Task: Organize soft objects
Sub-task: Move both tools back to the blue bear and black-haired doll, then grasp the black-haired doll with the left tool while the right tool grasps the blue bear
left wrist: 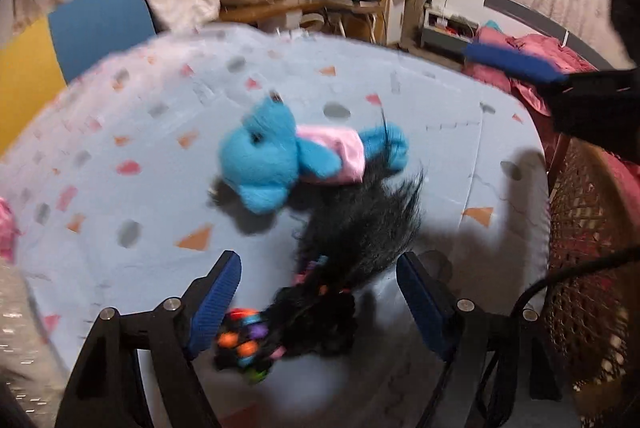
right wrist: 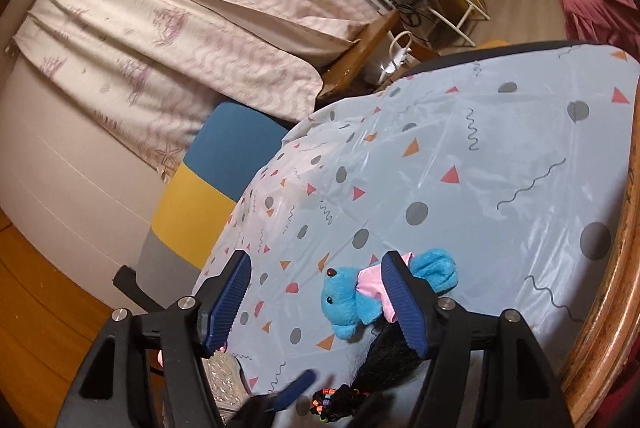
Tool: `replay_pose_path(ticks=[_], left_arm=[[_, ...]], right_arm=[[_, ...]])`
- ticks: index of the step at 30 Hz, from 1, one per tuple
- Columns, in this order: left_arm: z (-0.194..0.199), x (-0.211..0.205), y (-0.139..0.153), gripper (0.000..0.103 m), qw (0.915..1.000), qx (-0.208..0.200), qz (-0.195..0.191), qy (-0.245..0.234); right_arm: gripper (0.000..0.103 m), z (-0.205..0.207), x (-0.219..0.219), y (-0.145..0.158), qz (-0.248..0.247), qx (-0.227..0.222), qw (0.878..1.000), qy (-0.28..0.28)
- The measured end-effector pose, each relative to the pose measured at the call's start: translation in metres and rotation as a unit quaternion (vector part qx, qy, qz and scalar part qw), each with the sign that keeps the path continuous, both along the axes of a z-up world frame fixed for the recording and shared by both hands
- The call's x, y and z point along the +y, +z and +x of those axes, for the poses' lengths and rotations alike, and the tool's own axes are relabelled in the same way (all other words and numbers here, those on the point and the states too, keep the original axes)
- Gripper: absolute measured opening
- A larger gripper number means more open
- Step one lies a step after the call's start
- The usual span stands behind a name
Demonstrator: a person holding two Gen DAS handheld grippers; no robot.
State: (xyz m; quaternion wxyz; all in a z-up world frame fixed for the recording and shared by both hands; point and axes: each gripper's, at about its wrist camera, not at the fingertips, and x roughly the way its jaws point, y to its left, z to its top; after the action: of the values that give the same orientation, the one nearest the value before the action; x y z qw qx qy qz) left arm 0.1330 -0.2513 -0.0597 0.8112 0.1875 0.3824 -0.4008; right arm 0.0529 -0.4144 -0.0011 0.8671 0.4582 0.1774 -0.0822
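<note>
Left wrist view: my left tongs (left wrist: 318, 302) gape around the black wig (left wrist: 352, 248) to grab it; right tongs (right wrist: 316, 302) released beside the blue teddy (right wrist: 348, 302)

Your plush toy (left wrist: 276, 158) lies on the tablecloth (left wrist: 400, 100), touching the wig (left wrist: 356, 228) lying just nearer you. Wig's beaded end (left wrist: 244, 340) sits between your left gripper (left wrist: 320, 304) fingers. Basket (left wrist: 588, 268) stands right of the table.

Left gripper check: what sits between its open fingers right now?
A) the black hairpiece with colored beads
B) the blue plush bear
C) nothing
A: in the left wrist view the left gripper is open around the black hairpiece; the blue plush bear lies farther ahead.
</note>
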Motion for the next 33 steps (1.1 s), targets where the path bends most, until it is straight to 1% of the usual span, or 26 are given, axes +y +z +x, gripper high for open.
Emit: replay_pose_path(ticks=[1,2,3,4,5,6,8,11,14,19,22,24,25,27,29,30,31,32,33], left_arm=[[0.003,-0.005,-0.007,0.05,0.9999,0.013,0.005,0.001],[0.005,-0.006,-0.013,0.042,0.9998,0.016,0.012,0.006],[0.006,-0.006,-0.019,0.039,0.9995,0.014,0.027,0.014],[0.005,-0.003,-0.02,0.038,0.9995,0.004,0.025,0.02],[0.005,0.004,-0.017,0.035,0.9996,0.014,0.009,0.024],[0.005,0.011,-0.015,0.034,0.9992,0.024,0.001,0.032],[0.003,0.029,-0.012,0.034,0.9978,0.024,-0.007,0.062],[0.001,0.07,-0.013,0.034,0.9909,0.049,-0.025,0.123],[-0.008,0.103,-0.014,0.035,0.9842,0.037,-0.025,0.171],[-0.023,0.145,-0.017,0.036,0.9721,0.016,-0.014,0.234],[-0.026,0.159,-0.022,0.037,0.9682,0.0,-0.014,0.25],[-0.029,0.159,-0.026,0.037,0.9683,-0.015,-0.013,0.249],[-0.03,0.158,-0.027,0.037,0.9683,-0.021,-0.014,0.249],[-0.033,0.158,-0.029,0.037,0.968,-0.027,-0.014,0.249],[-0.033,0.16,-0.028,0.037,0.9683,-0.025,-0.018,0.248],[-0.033,0.161,-0.029,0.037,0.9686,-0.025,-0.022,0.246],[-0.033,0.162,-0.029,0.037,0.9689,-0.027,-0.023,0.245],[-0.035,0.162,-0.029,0.037,0.969,-0.029,-0.025,0.244],[-0.034,0.162,-0.029,0.037,0.9689,-0.03,-0.026,0.244]], right_arm=[[0.07,0.001,0.0,0.0,0.0,0.002,1.0,0.001],[0.07,0.002,0.0,0.0,-0.001,0.002,1.0,0.004],[0.07,0.003,0.001,0.0,-0.003,0.003,1.0,0.007],[0.07,0.004,0.002,0.001,-0.005,0.006,1.0,0.01],[0.07,0.005,0.003,0.001,-0.007,0.008,1.0,0.012],[0.07,0.006,0.004,0.001,-0.009,0.011,1.0,0.014],[0.07,0.009,0.005,0.0,-0.012,0.017,1.0,0.019],[0.07,0.012,0.008,0.0,-0.018,0.026,0.999,0.026],[0.07,0.015,0.012,0.001,-0.03,0.036,0.999,0.028],[0.07,0.019,0.02,0.003,-0.056,0.054,0.996,0.035],[0.07,0.023,0.023,0.004,-0.069,0.069,0.994,0.042],[0.07,0.03,0.026,0.001,-0.075,0.097,0.991,0.052],[0.07,0.038,0.027,-0.001,-0.078,0.12,0.987,0.068],[0.07,0.061,0.033,-0.006,-0.085,0.177,0.973,0.119],[0.07,0.087,0.042,-0.009,-0.111,0.235,0.95,0.173],[0.07,0.098,0.047,-0.006,-0.129,0.249,0.939,0.2],[0.07,0.111,0.054,-0.001,-0.159,0.262,0.923,0.234],[0.07,0.12,0.059,0.003,-0.189,0.271,0.909,0.254],[0.07,0.128,0.066,0.007,-0.226,0.28,0.893,0.27]])
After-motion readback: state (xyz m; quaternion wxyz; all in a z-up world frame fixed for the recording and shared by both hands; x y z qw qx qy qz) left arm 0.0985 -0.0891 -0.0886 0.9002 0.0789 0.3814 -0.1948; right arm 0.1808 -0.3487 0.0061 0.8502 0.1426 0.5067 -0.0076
